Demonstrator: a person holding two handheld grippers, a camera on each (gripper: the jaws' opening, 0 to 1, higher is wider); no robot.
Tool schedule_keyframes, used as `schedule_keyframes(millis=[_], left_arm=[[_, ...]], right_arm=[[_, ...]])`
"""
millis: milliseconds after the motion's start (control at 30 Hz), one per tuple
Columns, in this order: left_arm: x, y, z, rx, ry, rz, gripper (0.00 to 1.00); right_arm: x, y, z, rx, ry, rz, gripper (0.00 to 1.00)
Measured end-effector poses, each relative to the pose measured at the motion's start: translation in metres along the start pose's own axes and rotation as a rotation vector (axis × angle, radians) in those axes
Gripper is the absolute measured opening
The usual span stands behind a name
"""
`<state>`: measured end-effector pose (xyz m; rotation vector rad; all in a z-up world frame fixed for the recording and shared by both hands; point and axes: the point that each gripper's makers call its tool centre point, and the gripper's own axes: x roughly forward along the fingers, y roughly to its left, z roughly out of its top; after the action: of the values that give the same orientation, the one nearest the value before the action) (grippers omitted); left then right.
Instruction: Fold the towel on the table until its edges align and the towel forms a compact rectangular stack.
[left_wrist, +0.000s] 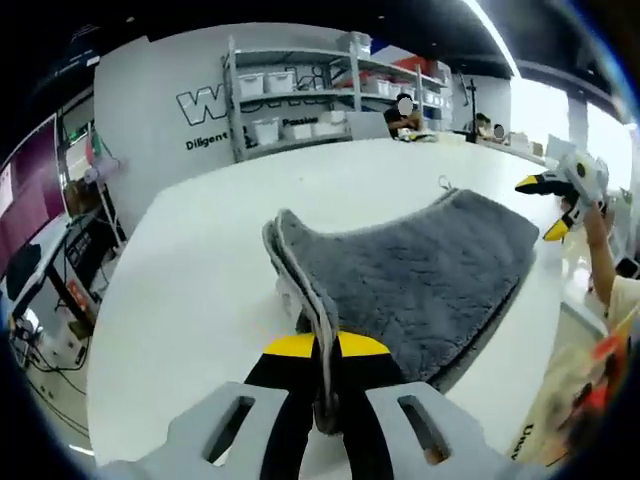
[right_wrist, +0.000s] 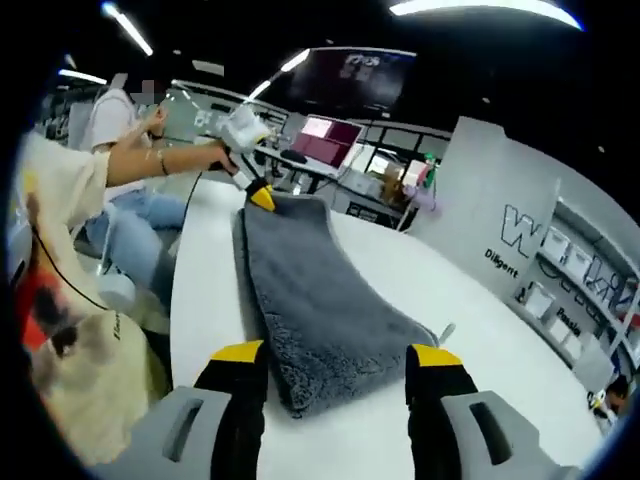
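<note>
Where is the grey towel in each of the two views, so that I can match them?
Left gripper view: the towel lies from centre to right on the white table, its near edge pinched in the left gripper.
Right gripper view: the towel runs from centre up-left, its near end between the open jaws of the right gripper.
Shared landmark: the grey wall with white letters.

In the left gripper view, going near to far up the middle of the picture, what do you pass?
Left tongs, shut on the near edge of the towel → grey towel lying folded on the white table → bare tabletop → shelving rack with white bins at the far wall.
</note>
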<state>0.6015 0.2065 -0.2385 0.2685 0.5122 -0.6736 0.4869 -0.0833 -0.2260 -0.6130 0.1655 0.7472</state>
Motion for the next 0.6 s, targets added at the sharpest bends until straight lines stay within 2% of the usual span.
schedule_keyframes(millis=[100, 267, 300, 367, 400, 433, 500, 600], left_arm=[[0.0, 0.0, 0.002, -0.015, -0.004, -0.013, 0.05], [-0.002, -0.004, 0.003, -0.032, -0.012, -0.025, 0.05], [-0.002, -0.005, 0.003, -0.033, -0.014, -0.025, 0.05], [-0.002, -0.006, 0.002, -0.034, -0.013, -0.027, 0.05], [-0.002, -0.006, 0.002, -0.034, -0.014, -0.026, 0.05], [-0.001, -0.007, 0.002, -0.034, -0.015, -0.025, 0.05], [-0.001, -0.008, 0.003, -0.035, -0.021, -0.022, 0.05], [0.002, -0.008, 0.005, -0.036, -0.028, -0.02, 0.05]], right_arm=[[0.009, 0.01, -0.001, -0.076, 0.03, 0.017, 0.38], [0.021, 0.013, -0.005, -0.114, 0.07, 0.02, 0.28], [0.023, 0.014, -0.009, -0.134, 0.094, 0.029, 0.23], [0.025, 0.014, -0.011, -0.14, 0.1, 0.025, 0.13], [0.024, 0.013, -0.009, -0.142, 0.09, 0.013, 0.06], [0.022, 0.012, -0.007, -0.133, 0.071, 0.007, 0.03], [0.02, 0.007, -0.003, -0.101, 0.047, -0.025, 0.02], [0.014, -0.005, -0.001, -0.092, 0.028, -0.116, 0.02]])
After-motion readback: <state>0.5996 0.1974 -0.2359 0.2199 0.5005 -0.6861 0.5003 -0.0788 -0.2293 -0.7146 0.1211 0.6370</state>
